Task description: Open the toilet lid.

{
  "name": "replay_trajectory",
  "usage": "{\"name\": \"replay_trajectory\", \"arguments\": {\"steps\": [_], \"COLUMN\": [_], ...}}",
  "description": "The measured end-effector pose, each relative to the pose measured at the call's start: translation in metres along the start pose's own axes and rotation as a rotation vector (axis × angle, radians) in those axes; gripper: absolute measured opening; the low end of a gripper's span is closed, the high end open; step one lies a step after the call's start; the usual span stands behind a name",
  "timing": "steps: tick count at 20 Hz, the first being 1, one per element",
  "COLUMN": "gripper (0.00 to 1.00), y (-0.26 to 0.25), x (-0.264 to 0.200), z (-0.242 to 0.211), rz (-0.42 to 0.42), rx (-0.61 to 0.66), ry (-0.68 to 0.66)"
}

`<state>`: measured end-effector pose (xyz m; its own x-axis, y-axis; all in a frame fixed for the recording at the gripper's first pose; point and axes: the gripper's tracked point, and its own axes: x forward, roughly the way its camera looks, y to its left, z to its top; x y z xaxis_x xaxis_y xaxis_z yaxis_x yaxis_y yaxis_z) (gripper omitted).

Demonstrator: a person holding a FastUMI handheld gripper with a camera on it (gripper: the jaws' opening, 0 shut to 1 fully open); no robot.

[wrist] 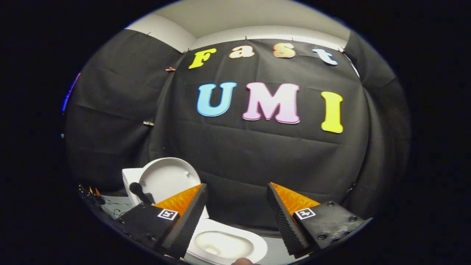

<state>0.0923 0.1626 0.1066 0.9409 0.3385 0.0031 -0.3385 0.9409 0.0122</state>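
The gripper (235,217) is held spread wide, nothing between its fingers. The toilet lid (165,178) is seen already raised, upright at about ten o'clock beyond the left finger, against the tank; the bowl (224,244) lies open below, between the fingers.

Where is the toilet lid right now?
In the gripper view the toilet lid stands raised upright against the tank, behind the left finger of the open gripper, with the bowl exposed between the fingers.
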Motion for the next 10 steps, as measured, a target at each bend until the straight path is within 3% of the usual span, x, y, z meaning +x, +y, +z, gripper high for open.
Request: {"name": "replay_trajectory", "arguments": {"steps": [6,10], "gripper": [0.99,0.99], "y": [-0.124,-0.155], "x": [-0.063,-0.100], "z": [-0.030,-0.042], "rz": [-0.228,-0.288], "rx": [0.041,0.033], "ry": [0.032,0.009]}}
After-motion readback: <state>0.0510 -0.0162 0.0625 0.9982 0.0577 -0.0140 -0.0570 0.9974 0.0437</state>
